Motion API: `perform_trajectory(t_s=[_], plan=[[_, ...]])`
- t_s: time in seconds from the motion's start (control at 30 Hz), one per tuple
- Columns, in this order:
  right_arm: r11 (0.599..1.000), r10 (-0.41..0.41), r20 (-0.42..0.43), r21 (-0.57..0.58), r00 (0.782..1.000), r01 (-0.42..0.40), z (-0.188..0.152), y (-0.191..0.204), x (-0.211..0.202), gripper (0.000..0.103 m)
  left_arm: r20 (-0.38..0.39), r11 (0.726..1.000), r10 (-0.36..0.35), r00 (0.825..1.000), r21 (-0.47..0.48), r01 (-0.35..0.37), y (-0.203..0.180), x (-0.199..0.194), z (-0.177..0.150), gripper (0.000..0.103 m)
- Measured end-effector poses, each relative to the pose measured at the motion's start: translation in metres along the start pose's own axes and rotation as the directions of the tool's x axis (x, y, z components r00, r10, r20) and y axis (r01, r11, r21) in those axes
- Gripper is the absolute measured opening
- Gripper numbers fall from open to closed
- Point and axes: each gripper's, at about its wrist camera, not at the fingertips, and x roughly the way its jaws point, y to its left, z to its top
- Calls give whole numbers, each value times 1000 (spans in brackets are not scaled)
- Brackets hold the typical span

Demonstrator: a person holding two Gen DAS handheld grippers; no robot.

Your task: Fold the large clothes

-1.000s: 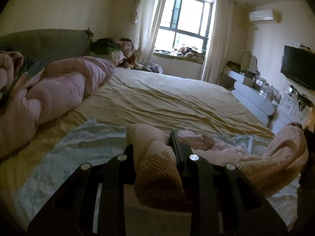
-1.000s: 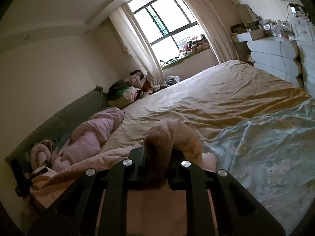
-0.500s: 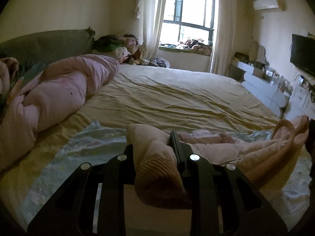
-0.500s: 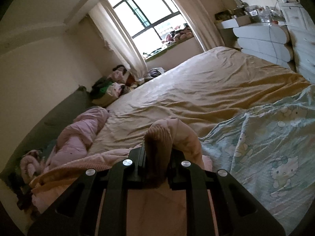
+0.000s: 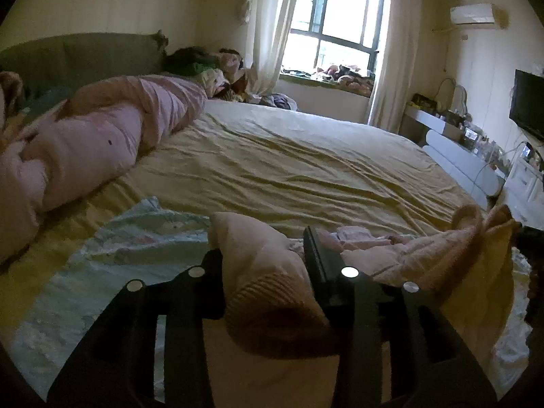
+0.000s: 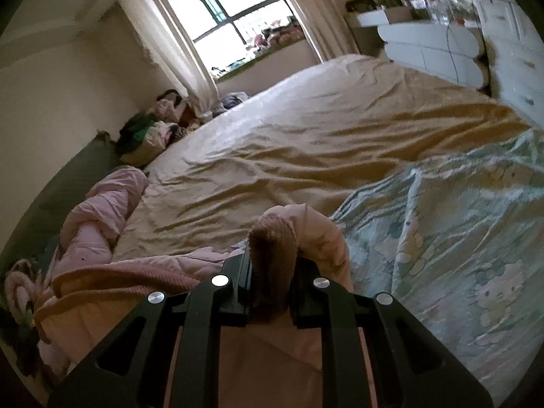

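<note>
A pink garment [image 5: 258,261] with a ribbed knit cuff is bunched between the fingers of my left gripper [image 5: 261,243]. Its jaws are opening, and the cloth still fills the gap and touches both fingers. From there the garment stretches right in a low band [image 5: 425,251] just above the bed. My right gripper [image 6: 270,258] is shut on another ribbed end of the same pink garment [image 6: 272,255], which folds up over its fingertips. Both ends hang low over a pale blue cartoon-print sheet [image 6: 442,238].
The yellow bedsheet [image 5: 289,170] spreads wide and wrinkled beyond the grippers. A rolled pink duvet [image 5: 95,136] lies along the green headboard [image 5: 85,57]. Clothes are piled [image 5: 210,68] in the far corner. A white dresser [image 5: 459,159] and a TV [image 5: 527,108] stand to the right.
Both grippers have moved forward and down toward the bed with the garment. The band of cloth between them hangs lower. The left jaws stand slightly wider.
</note>
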Motion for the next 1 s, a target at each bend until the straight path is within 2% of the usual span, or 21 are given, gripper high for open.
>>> perform_trajectory(t_s=[0.1, 0.2, 0.23, 0.27, 0.37, 0.47, 0.57, 0.6, 0.63, 0.7, 0.8, 0.83, 1.0], plan=[[999, -38, -38, -4, 999, 38, 0, 3, 20, 15, -17, 999, -33, 999, -37, 33, 7, 11, -4, 44], [997, -77, -77, -4, 994, 77, -1, 6, 40, 16, -42, 995, -59, 997, -83, 56, 14, 23, -11, 72], [996, -93, -95, 2, 991, 93, -2, 6, 49, 16, -41, 996, -26, 999, -82, 22, 15, 23, -13, 90], [994, -104, -106, 4, 989, 105, -3, 5, 54, 16, -38, 997, -17, 999, -81, 14, 16, 23, -14, 92], [991, -123, -132, 26, 984, 128, -6, -1, 69, 19, -37, 996, -57, 998, -75, 54, 18, 16, -21, 92], [991, -120, -140, 43, 983, 127, -9, -5, 77, 21, -26, 999, -10, 1000, -43, 9, 23, 9, -30, 93], [993, -82, -143, 75, 986, 94, -9, -10, 76, 30, -66, 998, 5, 998, -66, -10, 36, 15, -41, 93], [994, -51, -140, 91, 989, 64, -9, -12, 74, 46, -91, 997, 7, 996, -78, -14, 41, 20, -48, 93], [994, -5, -130, 108, 991, 19, -7, -14, 70, 72, -110, 996, 1, 994, -87, -11, 45, 23, -55, 93], [994, 0, -71, 107, 997, 8, -2, -15, 53, 90, -159, 995, -13, 987, -98, -2, 50, 33, -71, 93], [994, 58, -8, 89, 998, -57, 4, -19, 25, 90, -207, 996, -36, 978, -92, 17, 51, 42, -87, 93], [997, 55, -4, 62, 998, -55, 3, -19, 17, 91, -219, 995, -53, 974, -91, 33, 50, 45, -92, 93], [989, -67, -82, -135, 994, 56, -23, -23, 3, 91, -229, 995, -76, 970, -81, 59, 45, 47, -104, 93]])
